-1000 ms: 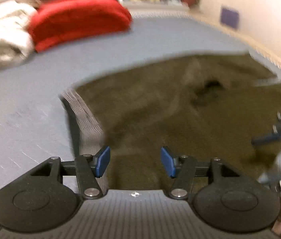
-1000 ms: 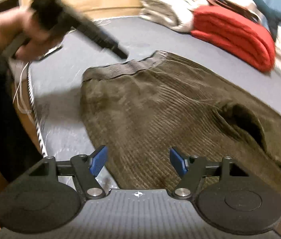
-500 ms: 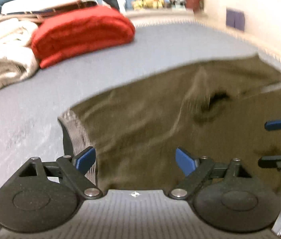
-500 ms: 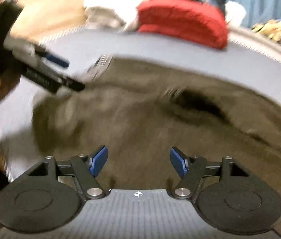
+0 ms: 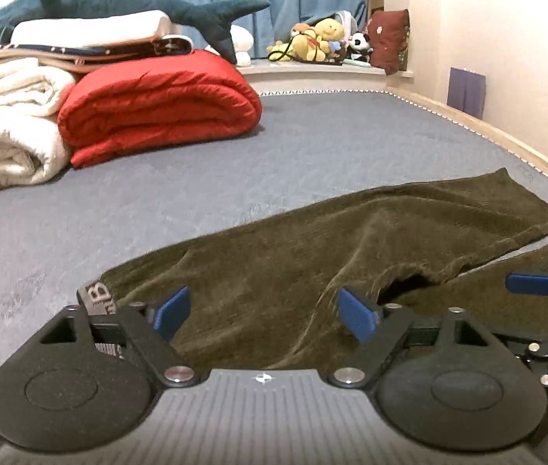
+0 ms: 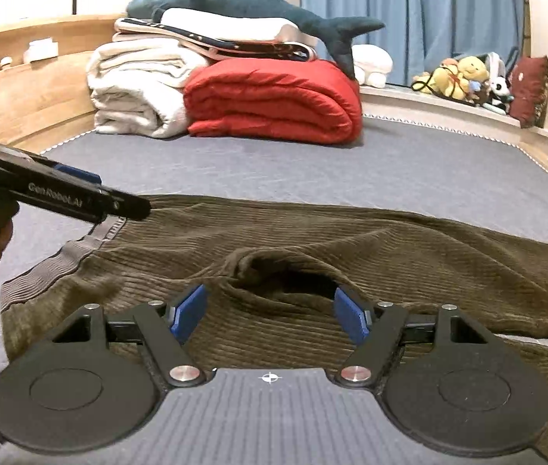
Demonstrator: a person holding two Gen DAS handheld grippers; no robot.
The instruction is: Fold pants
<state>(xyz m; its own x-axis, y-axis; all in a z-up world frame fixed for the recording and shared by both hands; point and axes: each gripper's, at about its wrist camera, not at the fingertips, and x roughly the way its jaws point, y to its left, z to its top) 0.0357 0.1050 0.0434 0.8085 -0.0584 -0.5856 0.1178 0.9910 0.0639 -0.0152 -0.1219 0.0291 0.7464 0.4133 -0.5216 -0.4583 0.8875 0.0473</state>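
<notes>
Right now your left gripper hangs low over the waist end of the pants, its blue pads spread wide with nothing between them. Your right gripper is equally released, jaws parted, poised just above the crotch, where the cloth gapes into a dark fold.

You have the olive corduroy pants lying flat on the grey mattress, waistband toward your left and the two legs running off to your right. From the left wrist view, the far leg ends in a hem near the mattress edge; the near leg slips out of view at the right. In that same view one blue pad of your right gripper shows at the right border, over the near leg.

From the right wrist view, your left gripper reaches in from the left, tips over the far corner of the waistband; whether they touch the cloth is hard to say at that angle.

Well apart from the pants, at the head of the mattress, sit a red quilt, white blankets and a plush shark.
</notes>
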